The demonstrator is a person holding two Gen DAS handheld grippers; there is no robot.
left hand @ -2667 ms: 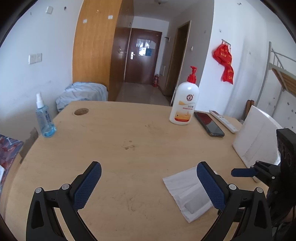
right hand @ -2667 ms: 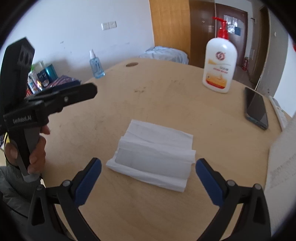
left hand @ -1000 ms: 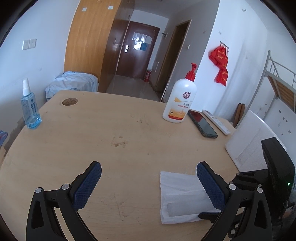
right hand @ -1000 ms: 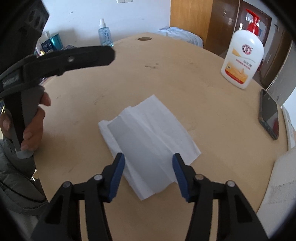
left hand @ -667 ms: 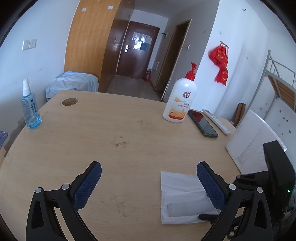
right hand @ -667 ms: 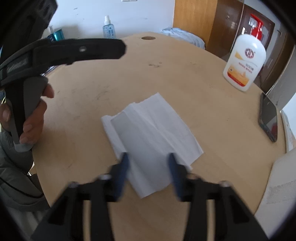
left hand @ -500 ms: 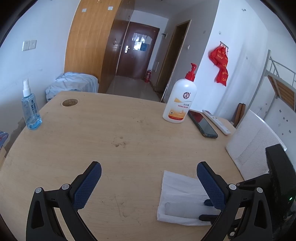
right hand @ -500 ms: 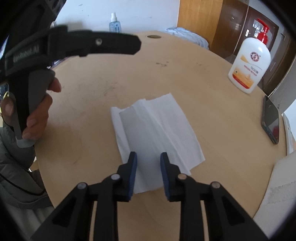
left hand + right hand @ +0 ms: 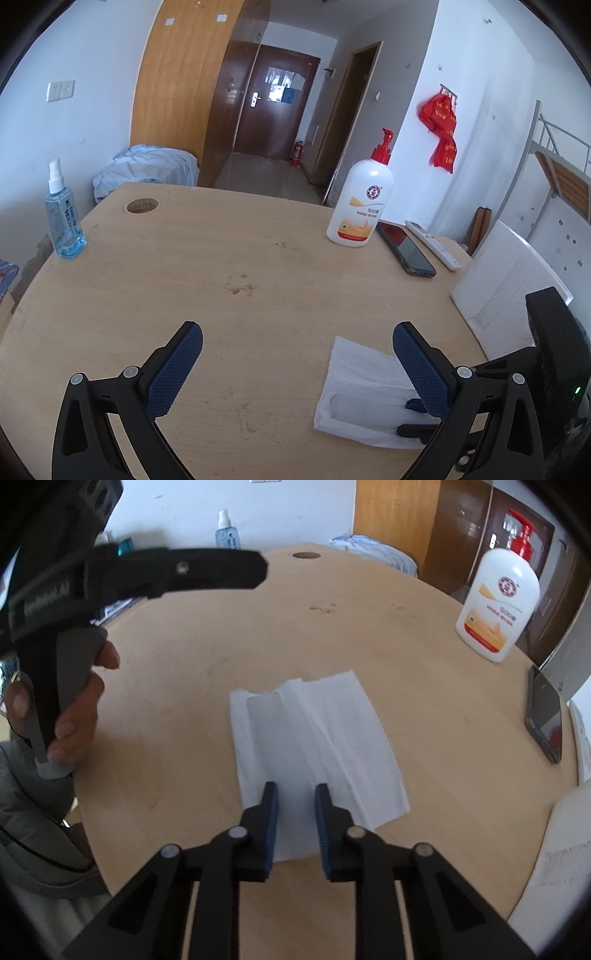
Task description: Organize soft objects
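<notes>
A white folded tissue (image 9: 314,734) lies on the round wooden table (image 9: 332,635). It also shows in the left wrist view (image 9: 358,391) at the lower right. My right gripper (image 9: 295,805) sits over the tissue's near edge, its blue pads narrowed to a small gap with tissue between them; contact is unclear. In the left wrist view the right gripper's fingertips (image 9: 413,404) rest on the tissue. My left gripper (image 9: 295,365) is wide open and empty above the table, left of the tissue.
A white pump bottle (image 9: 360,206), a black phone (image 9: 406,253) and a white remote (image 9: 432,249) stand at the far right. A blue spray bottle (image 9: 64,221) is at the far left. A white foam block (image 9: 509,288) stands at the right edge.
My right gripper has closed from wide open to a narrow gap over the tissue's near edge. The tissue has turned on the table. The left gripper has barely moved.
</notes>
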